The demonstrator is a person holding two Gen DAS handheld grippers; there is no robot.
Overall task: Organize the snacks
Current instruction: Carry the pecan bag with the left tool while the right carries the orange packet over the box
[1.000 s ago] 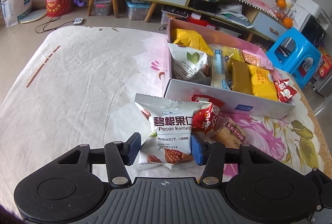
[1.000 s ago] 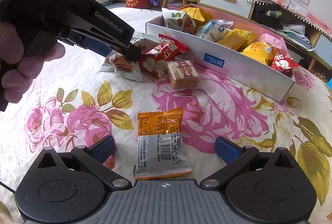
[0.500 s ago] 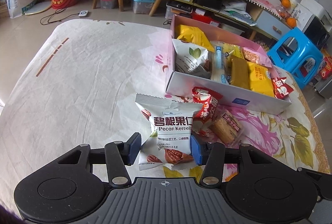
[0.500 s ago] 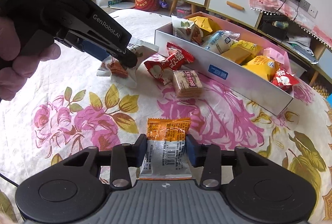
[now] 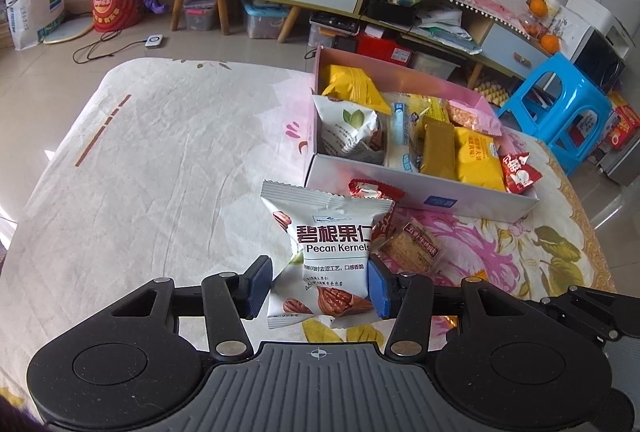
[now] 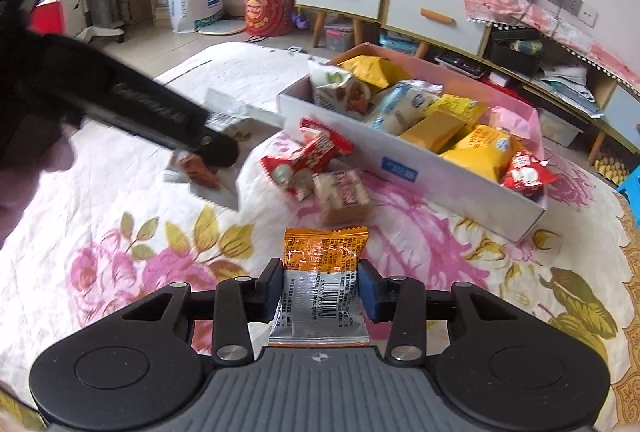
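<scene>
Snacks are the whole business, and the relation that matters is that the open box [image 5: 420, 192] lies ahead of both pairs of fingers and to their right, up the bed [image 5: 160, 160], its long side running from the near left toward the bed's far right edge. Going left to right: the left gripper [image 5: 318, 286] is clamped on the lower part of one white pecan kernel packet [image 5: 328, 244], which stands upright between the blue pads with its long axis pointing toward the box's near left corner; by my reading this hand is the nearer to the box. Next lie two loose snacks on the flowered cloth just before the box's near wall, one red packet [image 6: 308, 160] and one brown biscuit pack [image 6: 342, 198], touching each other. The right gripper [image 6: 320, 290], its jaws having just closed narrow, pinches one orange-and-silver packet [image 6: 322, 284], long axis pointing away along the fingers. Inside the box I count about eight packets, one red one [image 6: 526, 174] perched at its right end, though overlap makes that count unsure.
</scene>
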